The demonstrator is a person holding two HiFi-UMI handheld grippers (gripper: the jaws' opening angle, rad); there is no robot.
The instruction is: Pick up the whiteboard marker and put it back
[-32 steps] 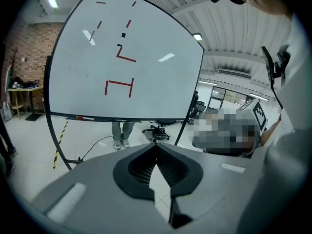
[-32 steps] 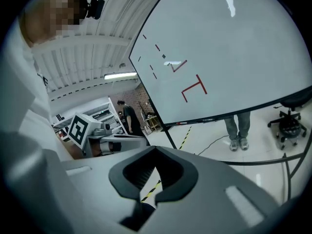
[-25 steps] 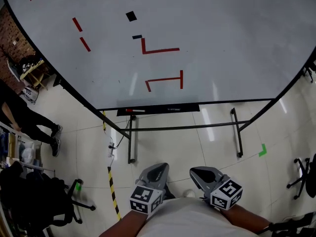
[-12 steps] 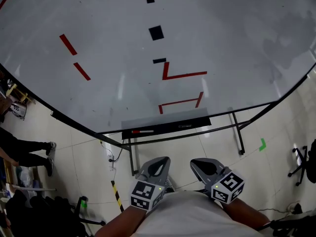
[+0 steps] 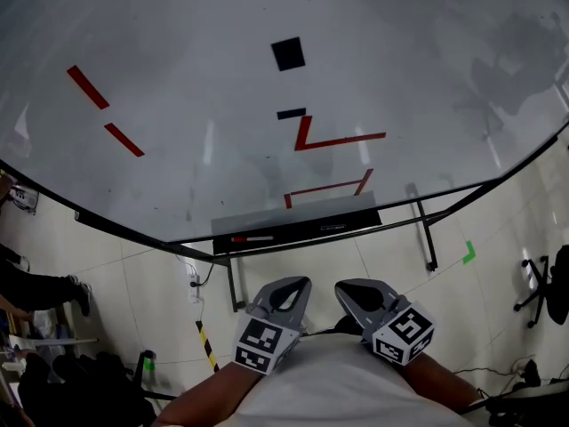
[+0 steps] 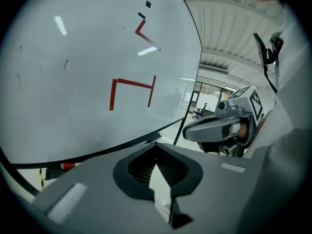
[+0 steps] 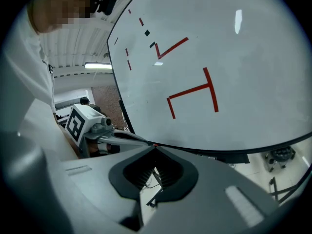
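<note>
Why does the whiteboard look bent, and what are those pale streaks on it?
Head view: the wide lens bows the straight edge of the whiteboard; the pale streaks look like lamp reflections. Left gripper view: black rounded corners, a bright glint. Right gripper view: same bowing, another glint.

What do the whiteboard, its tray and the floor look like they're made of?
Whiteboard: glossy white coated panel, perhaps enamel or melamine; it mirrors the ceiling lights.
Tray: dark and matte, painted metal or plastic; the look leaves it open.
Floor: polished pale tiles, with joint lines and light reflections showing.
</note>
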